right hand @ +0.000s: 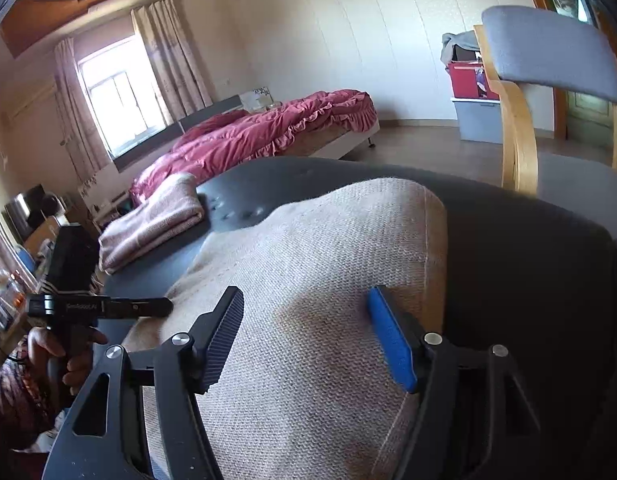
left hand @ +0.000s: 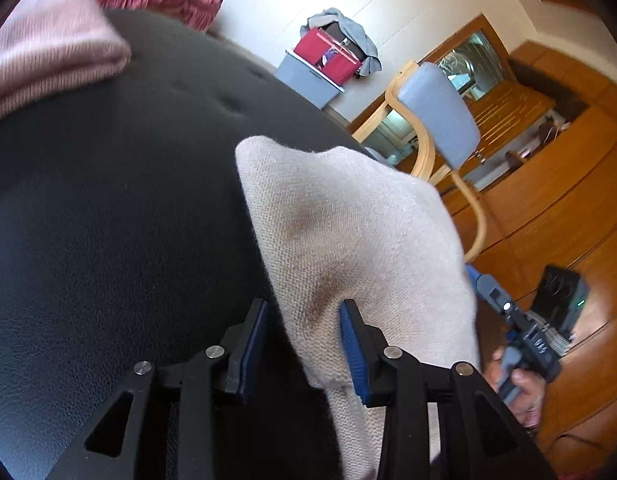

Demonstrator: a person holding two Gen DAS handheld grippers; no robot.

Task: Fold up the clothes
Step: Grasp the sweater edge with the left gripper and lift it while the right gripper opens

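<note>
A beige knit garment [left hand: 348,240] lies folded on a black padded surface [left hand: 108,200], near its right edge. My left gripper [left hand: 304,340] is open at the garment's near left edge. Cloth lies in the gap, and the left pad stands clear over the black surface. In the right wrist view, my right gripper [right hand: 308,332] is open wide just above the same garment [right hand: 328,260], gripping nothing. A person's hand holds each tool. A pink folded garment [left hand: 48,52] rests at the far left of the surface.
A chair [right hand: 548,52] with a grey-blue back and bent wooden frame stands close beyond the surface's right edge. Farther off are a bed with a red quilt [right hand: 268,132] and a grey bin under a red basket of clothes [left hand: 324,64]. The floor is wood.
</note>
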